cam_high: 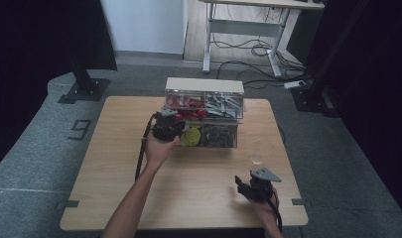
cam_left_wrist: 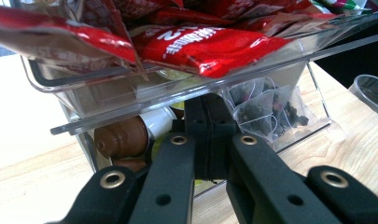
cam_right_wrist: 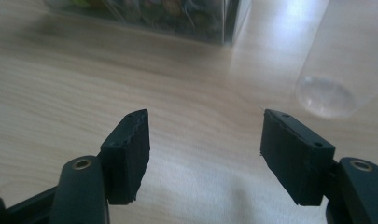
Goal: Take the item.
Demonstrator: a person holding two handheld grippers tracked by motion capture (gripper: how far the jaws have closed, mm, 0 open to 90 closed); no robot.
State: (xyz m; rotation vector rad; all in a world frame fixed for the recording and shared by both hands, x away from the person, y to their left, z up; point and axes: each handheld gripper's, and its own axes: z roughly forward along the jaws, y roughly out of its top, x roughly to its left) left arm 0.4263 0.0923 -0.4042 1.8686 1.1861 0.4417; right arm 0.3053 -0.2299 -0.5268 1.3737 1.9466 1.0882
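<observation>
The wooden worktop (cam_high: 114,163) carries a clear plastic organiser (cam_high: 204,106) near its far edge, in the middle. The organiser has two levels of compartments under a pale lid. In the upper level red sachets (cam_left_wrist: 210,46) lie in the left compartment and grey sachets (cam_high: 224,105) in the right one. The upper left drawer (cam_left_wrist: 130,93) is pulled out toward the person. Below it, brown capsules (cam_left_wrist: 121,137) are on the left and pyramid tea bags (cam_left_wrist: 266,112) on the right.

The left claw (cam_high: 169,128) is at the front of the organiser, under the pulled-out drawer. Its jaws are fully closed, pressed together at the lower front of the organiser; whether something thin is between them cannot be told.

The right claw (cam_right_wrist: 205,140) hovers over bare wood near the right front corner of the worktop, well apart from the organiser. Its jaws stand open and hold nothing.

A clear plastic cup (cam_right_wrist: 338,60) stands just beyond the right claw, to its right.
</observation>
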